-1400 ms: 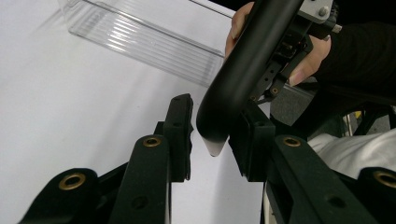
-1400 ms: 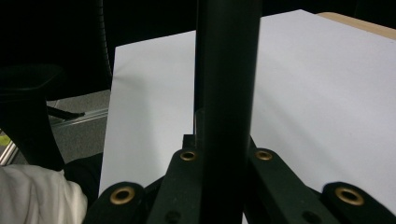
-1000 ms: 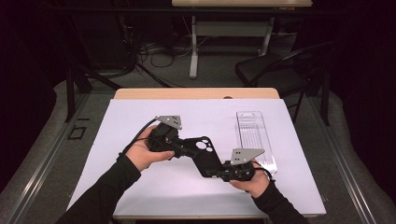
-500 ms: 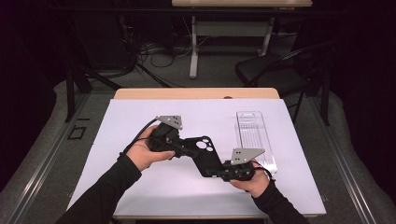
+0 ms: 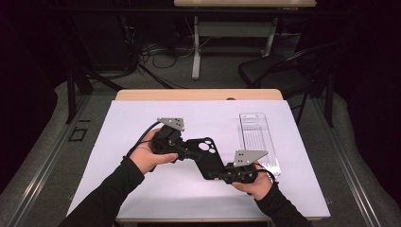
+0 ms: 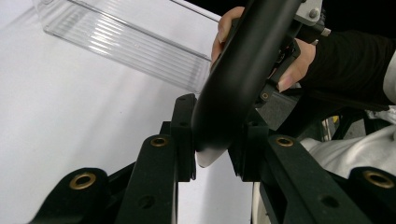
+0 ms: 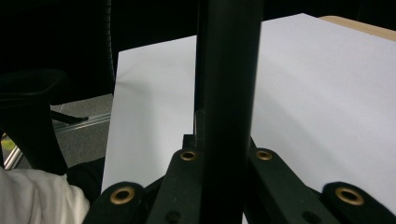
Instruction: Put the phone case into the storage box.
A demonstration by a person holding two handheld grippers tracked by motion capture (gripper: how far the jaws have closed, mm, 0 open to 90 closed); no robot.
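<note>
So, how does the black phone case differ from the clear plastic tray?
The black phone case is opaque and dark; the clear plastic tray is see-through and ribbed. The case is held above the table, gripped at both ends by the left tool and right tool; the tray lies untouched on the white sheet.

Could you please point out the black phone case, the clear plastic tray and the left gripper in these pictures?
black phone case [image 5: 208, 158], high view, its flat back below the camera cutout.
clear plastic tray [image 5: 255, 135], high view, its ribbed floor.
left gripper [image 5: 191, 152], high view, between its jaws.
</note>
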